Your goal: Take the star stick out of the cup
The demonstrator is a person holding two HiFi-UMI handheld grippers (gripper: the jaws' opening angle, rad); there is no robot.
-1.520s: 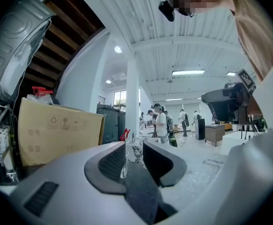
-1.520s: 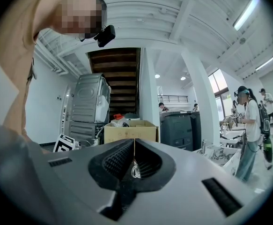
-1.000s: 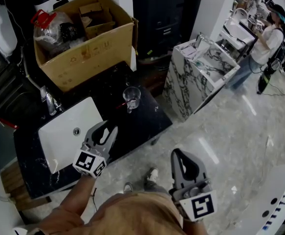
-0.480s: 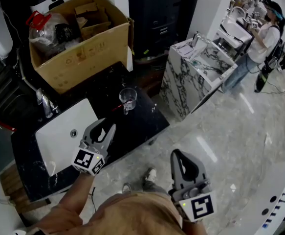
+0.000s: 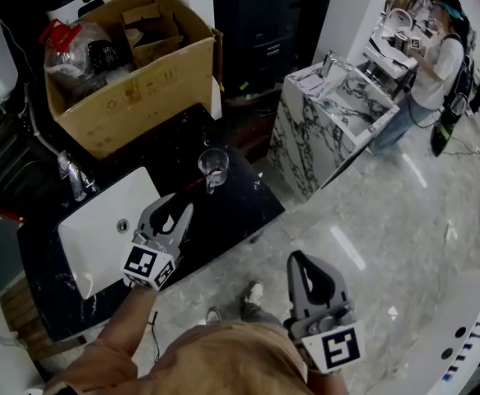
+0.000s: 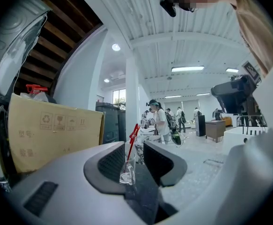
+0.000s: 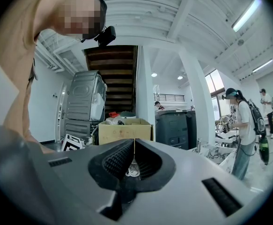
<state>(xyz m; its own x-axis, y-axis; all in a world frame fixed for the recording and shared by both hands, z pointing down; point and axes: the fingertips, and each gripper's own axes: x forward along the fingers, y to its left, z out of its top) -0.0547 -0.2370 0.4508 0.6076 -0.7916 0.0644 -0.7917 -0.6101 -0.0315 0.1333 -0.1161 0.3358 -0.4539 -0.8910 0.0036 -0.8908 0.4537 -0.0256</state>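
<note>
A clear glass cup [image 5: 213, 164] stands on the black counter [image 5: 240, 208], with the red star stick [image 5: 195, 181] leaning out of it toward the sink side. My left gripper [image 5: 179, 211] hovers over the counter's front edge, short of the cup, and is open with nothing in it. In the left gripper view the cup [image 6: 126, 170] and the red stick [image 6: 133, 136] show straight ahead through the gap of the left gripper [image 6: 135, 147]. My right gripper [image 5: 300, 260] hangs over the floor, shut and empty. In the right gripper view, the right gripper [image 7: 134, 141] shows its tips touching.
A white sink basin [image 5: 100, 230] with a faucet [image 5: 72, 174] lies left of the cup. An open cardboard box [image 5: 132, 89] full of items stands behind. A marble-patterned stand [image 5: 322, 130] is to the right, and a person [image 5: 437, 56] works far off.
My left gripper has edged forward toward the cup. The right gripper has stayed put.
</note>
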